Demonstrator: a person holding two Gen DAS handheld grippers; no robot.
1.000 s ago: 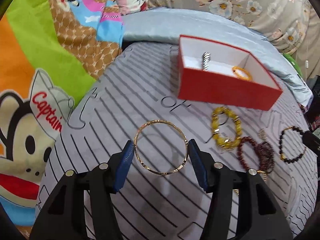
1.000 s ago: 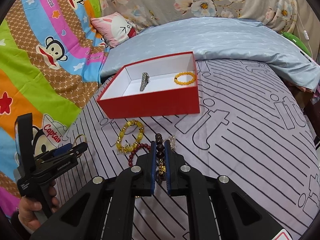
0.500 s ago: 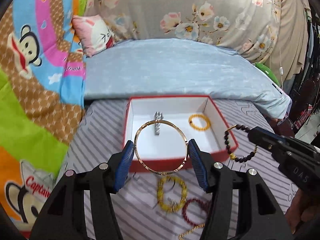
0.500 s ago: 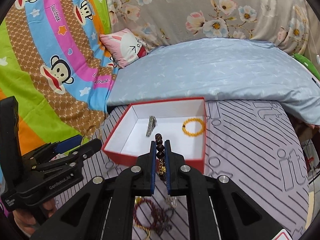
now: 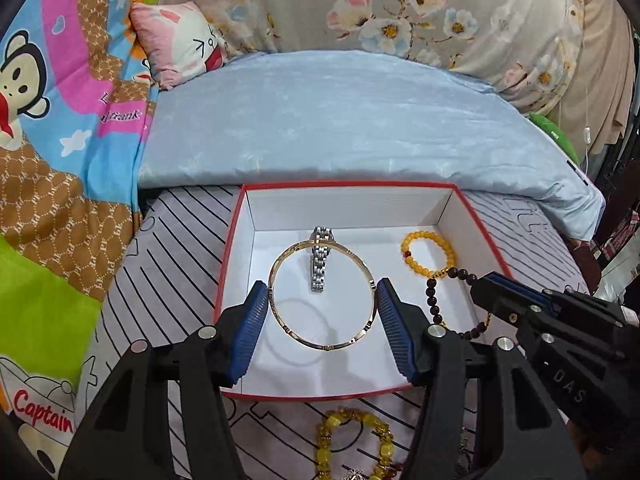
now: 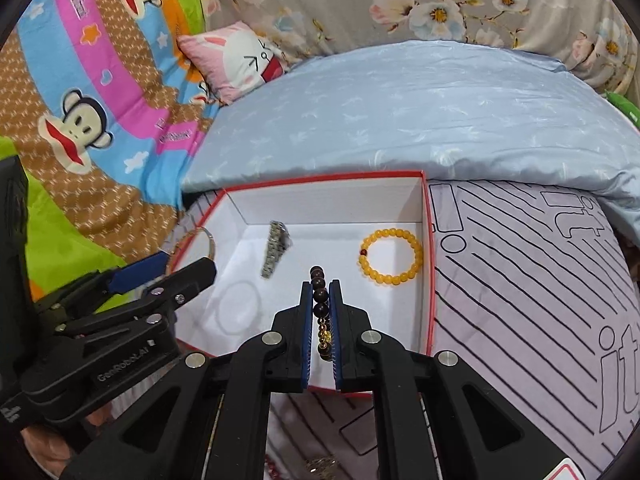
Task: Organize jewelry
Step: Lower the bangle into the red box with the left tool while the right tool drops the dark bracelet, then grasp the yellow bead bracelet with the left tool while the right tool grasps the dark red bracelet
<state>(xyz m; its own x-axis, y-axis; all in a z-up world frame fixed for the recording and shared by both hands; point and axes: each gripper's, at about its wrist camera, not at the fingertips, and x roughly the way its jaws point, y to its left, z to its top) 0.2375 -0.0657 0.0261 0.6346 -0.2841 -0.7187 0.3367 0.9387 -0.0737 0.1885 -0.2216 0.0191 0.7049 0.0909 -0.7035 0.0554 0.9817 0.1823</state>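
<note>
A bed covered by a pale lilac sheet (image 6: 520, 280) printed with black stripes and outlined letters. Along its far edge lies a light blue quilt (image 5: 340, 120). Behind it hangs grey floral fabric (image 5: 400, 4). At the left edge, a bright cartoon-monkey blanket (image 6: 88, 128) and a pink rabbit-face pillow (image 5: 176, 40).

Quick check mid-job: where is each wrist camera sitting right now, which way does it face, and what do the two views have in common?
Left wrist: rides the left gripper, looking forward and down into the red box; its blue fingers hold the gold bangle; the right gripper enters from the right.
Right wrist: rides the right gripper, facing the same box from its right side; its fingers pinch the dark bead bracelet; the left gripper and a hand show at left.
Shared: box, silver watch, yellow bead bracelet.
</note>
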